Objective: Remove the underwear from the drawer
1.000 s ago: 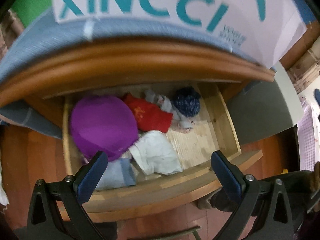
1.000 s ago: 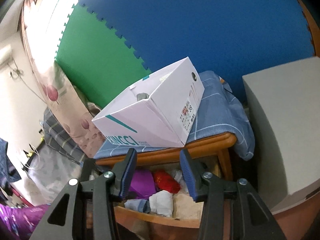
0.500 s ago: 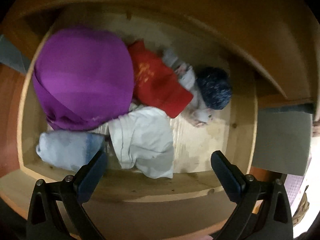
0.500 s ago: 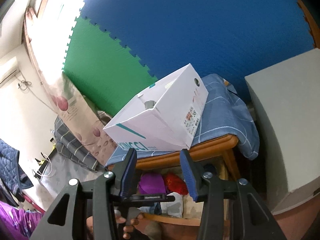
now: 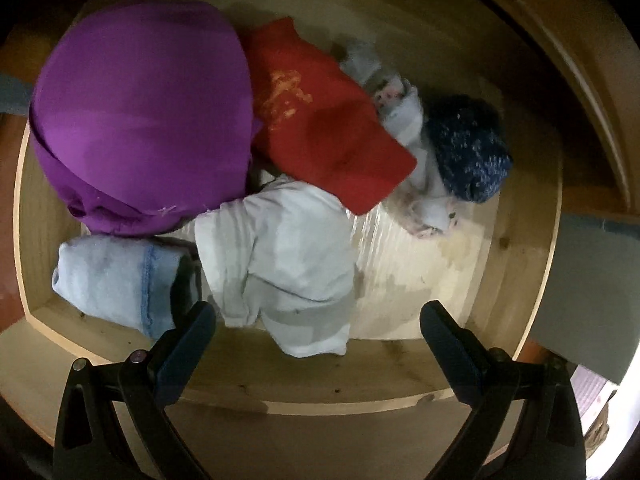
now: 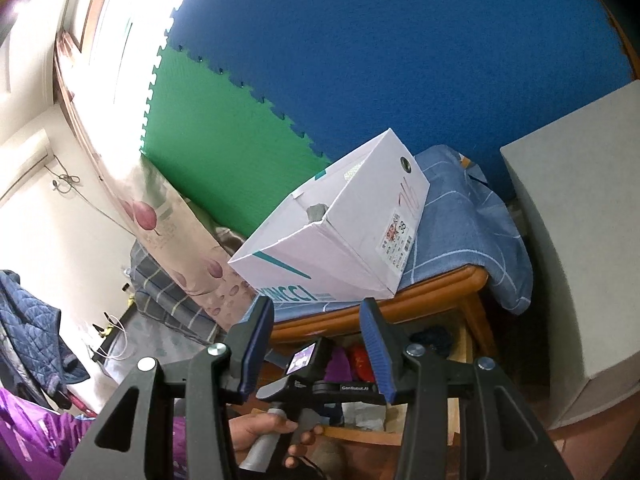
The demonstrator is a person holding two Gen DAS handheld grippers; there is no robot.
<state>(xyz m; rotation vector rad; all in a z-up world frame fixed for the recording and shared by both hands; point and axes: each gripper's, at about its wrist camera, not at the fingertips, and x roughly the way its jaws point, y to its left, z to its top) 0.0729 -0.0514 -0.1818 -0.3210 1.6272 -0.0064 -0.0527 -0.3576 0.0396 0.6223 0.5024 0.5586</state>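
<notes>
Reach step: left gripper spread wide above drawer, nothing grasped.
Next: descend onto white garment, probably underwear, lower centre; right gripper parted, idle.

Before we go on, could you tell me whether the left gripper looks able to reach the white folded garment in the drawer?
Probably yes: the left gripper is open just above the white garment, which lies on top, uncovered.

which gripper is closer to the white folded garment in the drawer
Left. The left gripper hovers open right over the white folded garment at the drawer front. The right gripper hangs back outside, aimed at the shoe box.
</notes>
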